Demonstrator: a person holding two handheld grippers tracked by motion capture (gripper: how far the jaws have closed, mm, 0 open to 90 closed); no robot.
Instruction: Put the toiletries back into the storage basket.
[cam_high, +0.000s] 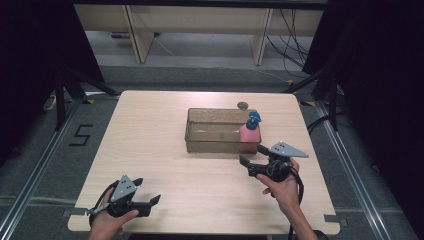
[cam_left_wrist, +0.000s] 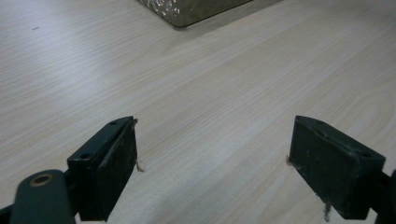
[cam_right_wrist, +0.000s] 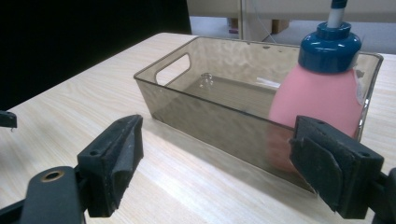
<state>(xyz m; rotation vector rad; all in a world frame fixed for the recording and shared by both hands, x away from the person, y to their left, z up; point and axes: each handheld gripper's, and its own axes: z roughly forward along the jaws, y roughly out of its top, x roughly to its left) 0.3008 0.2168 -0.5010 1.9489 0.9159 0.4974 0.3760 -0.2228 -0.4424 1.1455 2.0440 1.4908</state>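
A clear smoky plastic bin (cam_high: 216, 146) (cam_right_wrist: 205, 114) stands on the wooden table (cam_high: 160, 150), right of its middle. A pink bottle with a blue pump cap (cam_high: 250, 131) (cam_right_wrist: 322, 98) stands upright inside the bin's right end. My right gripper (cam_high: 253, 156) (cam_right_wrist: 215, 172) is open just in front of the bin's near right corner, with nothing between its jaws. My left gripper (cam_high: 146, 192) (cam_left_wrist: 212, 168) is open low over bare table at the front left, far from the bin (cam_left_wrist: 196, 10).
A small dark round object (cam_high: 243, 105) lies on the table just behind the bin. Black stands and cables flank the table on both sides. A floor mark "5" (cam_high: 81, 135) is at the left. Table edges are close under both hands.
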